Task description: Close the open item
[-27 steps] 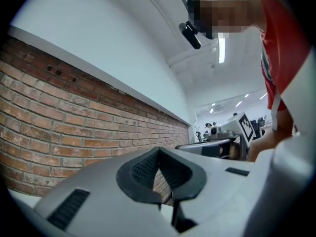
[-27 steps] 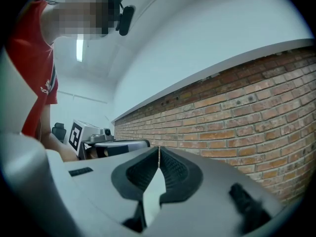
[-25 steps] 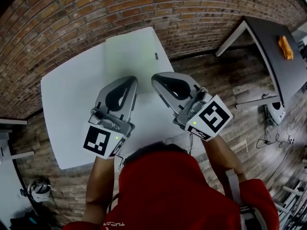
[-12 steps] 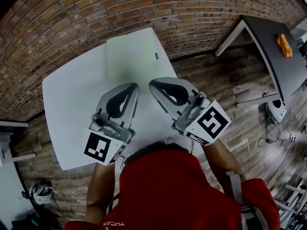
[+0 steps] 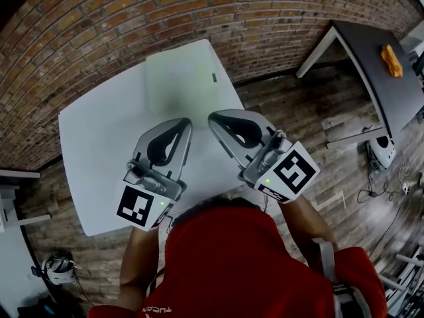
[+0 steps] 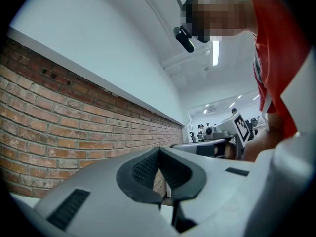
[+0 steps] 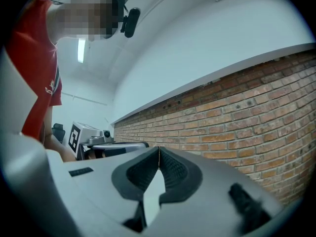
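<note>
Hovering over white tabletop (image 5: 93, 144) | left claw (image 5: 185, 122): jaws pressed together, nothing between them | right claw (image 5: 212, 117): jaws likewise together, empty | pale green flat item (image 5: 182, 78): lies flat at tabletop's far end near brick wall (image 5: 132, 12), ahead of both claw tips, apart from them

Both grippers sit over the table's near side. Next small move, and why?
Probably ease the left gripper forward toward the pale flat item: both it and the right gripper are shut, empty and short of it, and it looks flat on the table.
</note>
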